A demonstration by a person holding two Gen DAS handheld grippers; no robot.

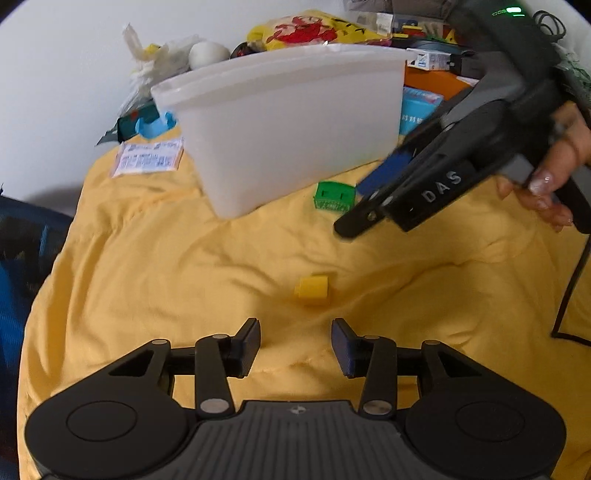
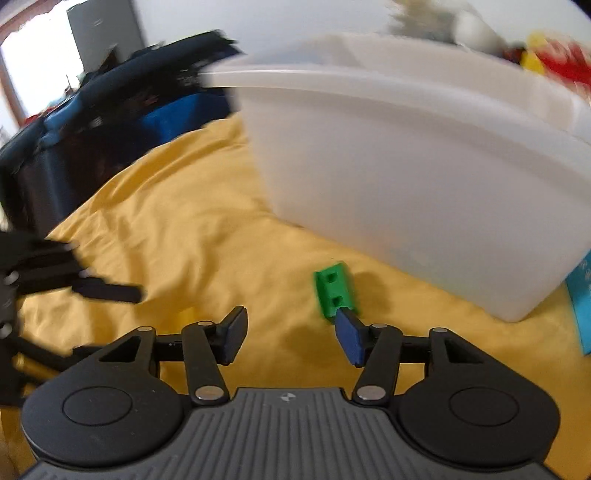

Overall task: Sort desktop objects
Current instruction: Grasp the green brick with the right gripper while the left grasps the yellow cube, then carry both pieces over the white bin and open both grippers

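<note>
A small yellow block (image 1: 312, 288) lies on the yellow cloth (image 1: 184, 266), just ahead of my open, empty left gripper (image 1: 295, 345). A green block (image 1: 334, 196) lies by the foot of the white plastic bin (image 1: 288, 122). In the right wrist view the green block (image 2: 334, 291) sits just ahead of my open, empty right gripper (image 2: 291, 338), next to its right fingertip, in front of the bin (image 2: 424, 177). The right gripper (image 1: 364, 206) shows in the left wrist view, close to the right of the green block. The left gripper (image 2: 110, 291) shows blurred at the left.
Behind the bin lie a paper packet (image 1: 147, 158), a blue holder (image 1: 155, 124), plastic bags (image 1: 155, 62), a yellow and red bag (image 1: 306, 31), a blue box (image 1: 419, 109) and other clutter. A dark chair (image 2: 92, 122) stands past the cloth's left edge.
</note>
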